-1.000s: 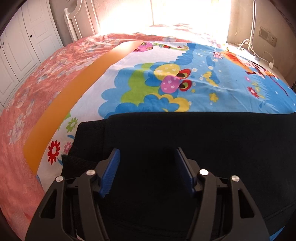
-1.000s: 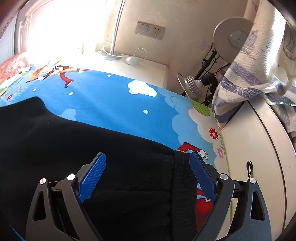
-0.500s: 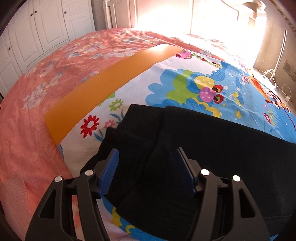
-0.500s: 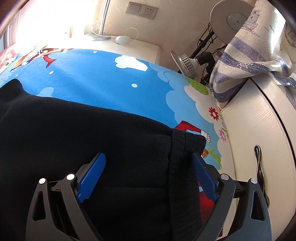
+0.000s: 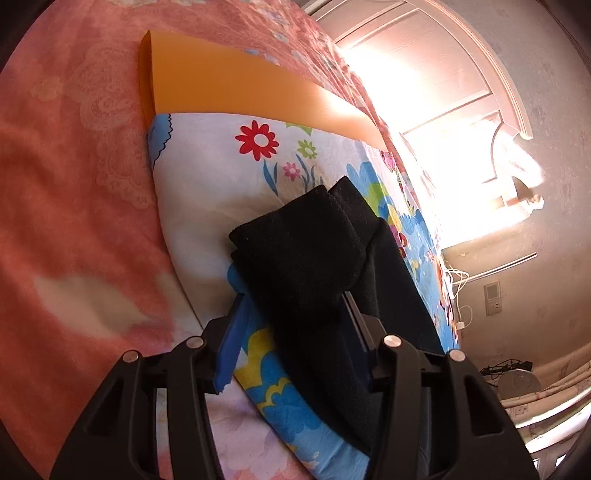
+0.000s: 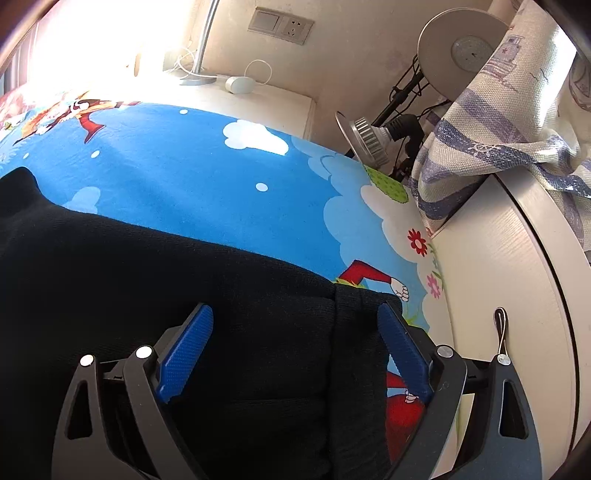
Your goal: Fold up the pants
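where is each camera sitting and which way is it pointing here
Left wrist: on the left gripper, tilted, facing along the pants' cuff end toward the orange board; both fingers show, cloth between them.
Right wrist: on the right gripper, facing across the pants' waistband toward the wall socket; open fingers straddle the band.
Shared: the black pants and the cartoon sheet.

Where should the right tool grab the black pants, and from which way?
Grab the ribbed waistband, the thick end strip of the black pants nearest the white cabinet. It lies flat on the cartoon sheet, right between the open fingers of the right tool. Probably best to come straight down from above and pinch that band's edge.
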Motion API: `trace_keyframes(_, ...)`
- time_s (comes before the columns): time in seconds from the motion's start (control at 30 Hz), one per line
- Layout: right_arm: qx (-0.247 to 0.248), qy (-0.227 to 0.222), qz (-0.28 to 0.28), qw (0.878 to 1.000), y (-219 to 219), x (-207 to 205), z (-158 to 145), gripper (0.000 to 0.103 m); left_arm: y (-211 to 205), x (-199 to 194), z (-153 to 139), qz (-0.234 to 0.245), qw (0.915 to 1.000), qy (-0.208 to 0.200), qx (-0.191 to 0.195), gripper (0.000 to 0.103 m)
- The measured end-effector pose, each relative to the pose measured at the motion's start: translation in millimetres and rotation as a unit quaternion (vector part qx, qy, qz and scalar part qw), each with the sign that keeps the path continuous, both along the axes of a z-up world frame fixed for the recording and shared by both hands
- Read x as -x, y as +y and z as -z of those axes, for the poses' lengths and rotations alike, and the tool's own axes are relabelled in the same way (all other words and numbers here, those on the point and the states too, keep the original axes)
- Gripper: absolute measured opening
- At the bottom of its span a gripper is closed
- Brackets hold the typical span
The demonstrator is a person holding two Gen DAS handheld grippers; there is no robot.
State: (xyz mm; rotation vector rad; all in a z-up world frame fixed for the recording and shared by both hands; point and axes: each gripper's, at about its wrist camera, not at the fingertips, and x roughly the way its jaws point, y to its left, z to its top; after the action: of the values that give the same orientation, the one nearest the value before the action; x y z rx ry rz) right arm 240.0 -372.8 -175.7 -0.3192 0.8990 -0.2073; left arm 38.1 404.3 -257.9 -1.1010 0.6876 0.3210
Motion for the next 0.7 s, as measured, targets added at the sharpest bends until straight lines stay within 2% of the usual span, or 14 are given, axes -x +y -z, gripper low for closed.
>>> trace_keyframes(0.1, -0.009, -0.01, -0.007, 1.0, 1.5, 10.8, -9.7, 0.086, 2.4, -1.5, 3.2, -0.007, 0.9999, -0.011, 0.01, 0.05)
trace_keyframes(0.27, -0.034, -0.019, -0.004, 0.999, -1.1, 23.2, -18.0, 0.086, 10.8, -4.9, 12.2, -0.021, 0.9978, -0.036, 0.05, 0.048)
trace_keyframes(0.4, -0.036, -0.019, -0.005, 0.999, -1.0, 29.3, -18.2, 0.086, 10.8, -12.9, 11.9, -0.014, 0.9982, -0.037, 0.045, 0.048)
trace_keyframes(0.53, -0.042, -0.021, -0.004, 0.999, -2.5, 33.3, -19.1, 0.086, 16.1, -15.2, 18.0, -0.024, 0.9966, -0.049, 0.062, 0.039)
trace_keyframes(0.63, 0.015, 0.007, 0.015, 1.0, -4.1, 28.2, -2.3, 0.086, 19.5, -11.1, 24.5, -0.031, 0.9948, -0.059, 0.077, 0.029)
trace_keyframes(0.67, 0.015, 0.019, 0.017, 1.0, -8.6, 26.0, 6.0, 0.086, 20.3, -9.8, 25.8, -0.031, 0.9944, -0.062, 0.08, 0.026)
trace_keyframes(0.7, -0.006, 0.021, 0.017, 1.0, -15.2, 25.4, 10.6, 0.088, 20.9, -8.7, 26.5, -0.031, 0.9944, -0.063, 0.08, 0.024)
